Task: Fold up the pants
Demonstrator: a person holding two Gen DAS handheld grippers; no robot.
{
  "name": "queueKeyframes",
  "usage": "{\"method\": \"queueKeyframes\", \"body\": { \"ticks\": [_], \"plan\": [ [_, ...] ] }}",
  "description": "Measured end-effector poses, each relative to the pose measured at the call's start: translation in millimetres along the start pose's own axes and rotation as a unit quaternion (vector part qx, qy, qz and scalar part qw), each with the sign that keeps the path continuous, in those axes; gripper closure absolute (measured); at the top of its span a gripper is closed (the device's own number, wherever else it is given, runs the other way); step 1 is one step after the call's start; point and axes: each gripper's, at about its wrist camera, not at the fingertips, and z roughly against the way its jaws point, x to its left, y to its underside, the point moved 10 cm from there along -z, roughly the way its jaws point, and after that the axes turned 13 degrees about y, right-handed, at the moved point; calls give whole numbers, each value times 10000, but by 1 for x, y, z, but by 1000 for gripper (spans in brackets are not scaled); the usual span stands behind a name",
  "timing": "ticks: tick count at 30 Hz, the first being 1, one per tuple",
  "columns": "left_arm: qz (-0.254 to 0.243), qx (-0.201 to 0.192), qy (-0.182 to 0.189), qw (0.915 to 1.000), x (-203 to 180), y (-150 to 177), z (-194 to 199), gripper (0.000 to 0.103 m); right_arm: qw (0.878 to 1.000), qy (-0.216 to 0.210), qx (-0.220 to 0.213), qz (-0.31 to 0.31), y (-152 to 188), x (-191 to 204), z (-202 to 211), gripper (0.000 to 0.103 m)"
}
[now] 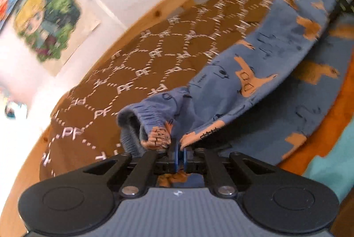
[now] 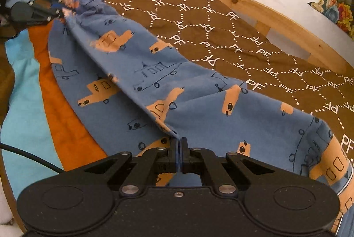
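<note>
Pinching, left: my left gripper has its blue pads pressed almost together on a bunched corner of the pants, beside the gathered cuff.
Pinching, right: my right gripper is clamped fully closed on a thin folded edge of the same fabric, the cloth running straight out from the pad tips.
Cross-check: the right wrist view shows my left gripper at the far end of the leg, fabric gathered at its tips.
Pants, place: one blue leg printed with trucks hangs as a raised ridge between my two grips; the other leg lies flat beneath it on the bed.
Underneath: brown sheet with a white PF lattice, an orange and turquoise cloth nearer me, and the wooden bed frame beyond.
Step, my reading: the lifted leg looks ready to be laid over the flat one, so the fold is only partly made.
Risk, slipping: the right hold is only a sliver of edge; pulling the leg taut could tug it free.
Risk, skew: if my hands lower unevenly, the top leg would land crooked, edges mismatched.
Risk, dragging: moving sideways while low could wrinkle the lower leg.
</note>
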Motion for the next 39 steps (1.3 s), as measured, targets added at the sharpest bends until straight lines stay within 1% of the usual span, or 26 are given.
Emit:
{"method": "queueKeyframes", "body": {
  "ticks": [1,2,5,8,11,15,18,23,24,25,26,27,28,29,30,31,32,33,35,36,38,39],
  "plan": [
    [-159,4,-20,9999,-1,-1,-1,96,10000,2,-2,-25,0,-2,-1,103],
    [-201,-1,-22,9998,0,-1,-2,96,10000,8,6,-49,-1,-3,0,103],
    [-35,-127,82,9999,3,-2,5,97,10000,-30,-18,-27,2,-4,10,103],
    [-120,-180,218,9995,2,-2,9,99,10000,-47,-52,31,4,-2,18,103],
    [-253,-97,289,9992,-2,2,7,99,10000,-71,-2,9,10,1,21,103],
    [-418,2,379,9984,-10,5,8,99,9997,-164,51,160,13,7,27,103],
    [-449,51,459,9979,-13,8,9,99,9993,-189,90,308,17,12,31,103],
    [-431,142,566,9974,-13,13,7,99,9989,-274,207,307,25,17,32,103],
    [-426,175,579,9973,-13,13,6,98,9989,-267,213,323,26,18,31,103],
    [-427,225,608,9970,-12,15,4,95,9988,-271,233,343,26,19,30,103],
    [-425,260,641,9967,-11,15,2,94,9984,-298,309,361,28,20,27,103],
    [-410,237,684,9965,-12,15,2,90,9982,-326,344,359,29,21,26,103],
    [-353,217,778,9961,-12,15,4,79,9982,-349,355,341,29,20,26,103],
    [-211,157,928,9953,-12,14,8,72,9982,-364,383,298,28,18,27,101],
    [-53,74,1079,9941,-11,13,12,59,9982,-398,387,232,26,15,29,98],
    [168,-47,1284,9916,-9,11,19,52,9984,-426,357,135,24,11,32,88],
    [338,-131,1420,9892,-7,9,24,51,9986,-419,323,25,21,6,35,76],
    [575,-256,1547,9860,-3,5,30,51,9989,-364,281,-78,18,1,38,72],
    [945,-438,1555,9823,8,-2,37,51,9988,-246,215,-360,13,-11,40,71],
    [1161,-507,1457,9812,15,-6,38,51,9979,-238,197,-564,10,-16,40,69],
    [1636,-620,1117,9782,32,-12,38,51,9956,-240,174,-890,4,-22,35,67],
    [1859,-707,998,9749,40,-14,41,51,9952,-201,170,-938,2,-22,32,67]
  ]
}}
